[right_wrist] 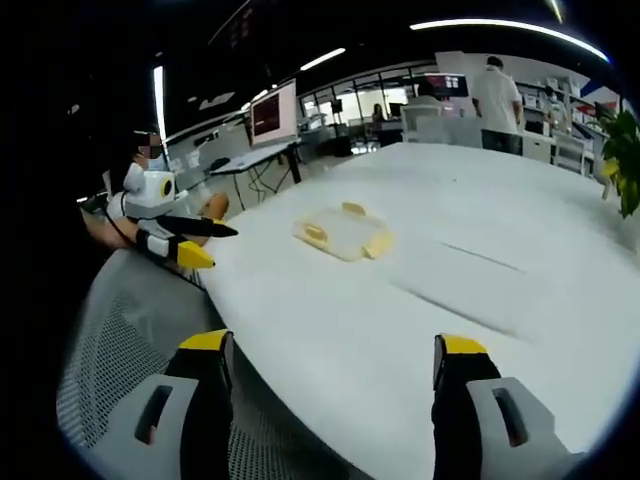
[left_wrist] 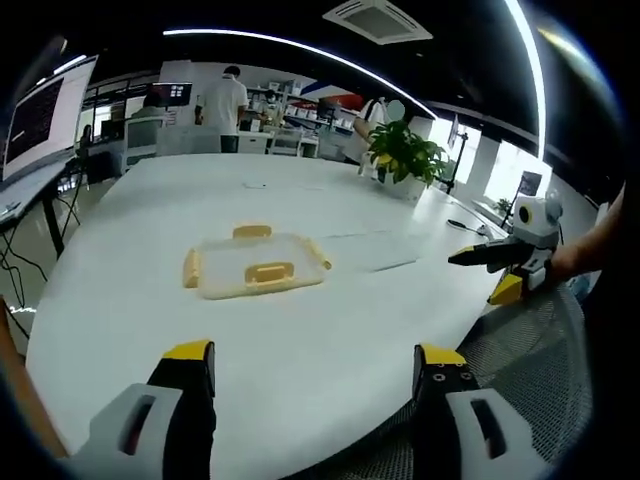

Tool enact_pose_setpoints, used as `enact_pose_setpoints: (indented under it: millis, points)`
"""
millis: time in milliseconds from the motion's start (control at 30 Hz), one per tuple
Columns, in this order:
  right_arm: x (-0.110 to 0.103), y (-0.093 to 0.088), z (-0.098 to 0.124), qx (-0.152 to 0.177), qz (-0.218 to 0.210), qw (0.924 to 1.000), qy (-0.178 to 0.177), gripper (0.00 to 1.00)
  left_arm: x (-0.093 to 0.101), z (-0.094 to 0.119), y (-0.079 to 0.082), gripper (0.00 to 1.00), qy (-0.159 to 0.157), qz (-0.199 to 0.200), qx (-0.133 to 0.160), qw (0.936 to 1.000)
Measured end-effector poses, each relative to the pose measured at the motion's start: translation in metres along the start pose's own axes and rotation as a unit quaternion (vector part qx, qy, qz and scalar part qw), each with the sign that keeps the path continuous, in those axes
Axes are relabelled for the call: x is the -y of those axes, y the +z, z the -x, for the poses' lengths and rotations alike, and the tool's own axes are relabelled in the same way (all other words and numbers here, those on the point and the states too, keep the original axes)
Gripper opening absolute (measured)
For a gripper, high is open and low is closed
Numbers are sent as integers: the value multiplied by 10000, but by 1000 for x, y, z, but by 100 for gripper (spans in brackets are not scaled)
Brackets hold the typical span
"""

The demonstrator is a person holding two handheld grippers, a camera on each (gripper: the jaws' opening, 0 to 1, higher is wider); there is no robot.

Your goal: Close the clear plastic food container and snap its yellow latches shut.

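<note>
Your left gripper [left_wrist: 312, 365] and right gripper [right_wrist: 335, 360] both hang with jaws apart, holding nothing, well short of the container [left_wrist: 255, 267]; press a latch [left_wrist: 269, 272] off-centre and the light box will likely skid across the slick bench [left_wrist: 150, 330]. It lies mid-bench, clear and shallow, lid seemingly on; whether the latches are snapped, I cannot tell

Open-plan office or lab floor; large white table [left_wrist: 300, 200] in the foreground; desks with monitors [right_wrist: 275, 112] along the side; wall screen [left_wrist: 172, 94] at the back; standing person [left_wrist: 222, 108] among shelving; potted plant [left_wrist: 403, 153]; dark ceiling with strip lights [left_wrist: 300, 45] and vent [left_wrist: 378, 18]; mesh chair [right_wrist: 130, 330].
</note>
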State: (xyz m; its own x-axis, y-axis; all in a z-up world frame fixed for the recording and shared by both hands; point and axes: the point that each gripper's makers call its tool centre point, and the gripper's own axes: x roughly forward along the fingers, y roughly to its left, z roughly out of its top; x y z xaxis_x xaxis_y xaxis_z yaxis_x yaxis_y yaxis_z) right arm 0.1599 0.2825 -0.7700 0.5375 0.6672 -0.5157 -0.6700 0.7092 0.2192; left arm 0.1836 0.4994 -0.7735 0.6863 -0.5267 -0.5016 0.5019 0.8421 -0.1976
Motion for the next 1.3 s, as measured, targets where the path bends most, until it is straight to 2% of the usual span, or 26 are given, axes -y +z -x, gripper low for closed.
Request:
enact_pose_setpoints:
  millis: [100, 367, 433, 500, 633, 733, 867, 933, 1000, 1067, 1133, 1200, 1300]
  points:
    - [-1, -1, 0, -45, 15, 10000, 8, 81, 0, -1, -3, 76, -22, -9, -92, 10000]
    - [-1, 0, 0, 13, 5, 10000, 9, 82, -1, 0, -2, 74, -19, 42, -44, 10000]
    - [-3, -1, -2, -105, 90, 9999, 51, 81, 1, 0, -8, 72, -100, 108, -216, 9997]
    - [-5, 6, 1, 78, 106, 9999, 76, 81, 0, 0, -4, 73, -79, 23, -124, 9999]
    - [-5, 8, 2, 120, 76, 9998, 101, 81, 2, 0, -8, 71, -155, 6, -253, 9996]
    - [-8, 10, 2, 120, 159, 9997, 170, 81, 6, 0, -6, 71, -257, -139, -217, 9993]
    - [-10, 7, 1, -8, 272, 9993, 245, 84, 7, 2, -5, 70, -246, -130, -192, 9994]
    - [-8, 8, 0, -96, 359, 9990, 235, 87, 13, 0, -8, 68, -373, -341, -370, 9980]
    - [-7, 11, -1, -118, 560, 9981, 244, 86, 20, -2, -4, 69, -512, -500, -298, 9970]
    - [-7, 16, -1, -85, 596, 9979, 236, 86, 23, -2, -1, 71, -606, -455, -282, 9967]
    - [-6, 17, -2, -30, 692, 9973, 251, 84, 27, -2, 10, 74, -709, -259, 43, 9971]
    - [-4, 14, 0, -98, 727, 9970, 235, 82, 22, 1, 10, 75, -644, -245, -37, 9976]
    - [-2, 22, 4, 57, 746, 9969, 224, 79, 19, 2, 12, 75, -601, -159, -24, 9981]
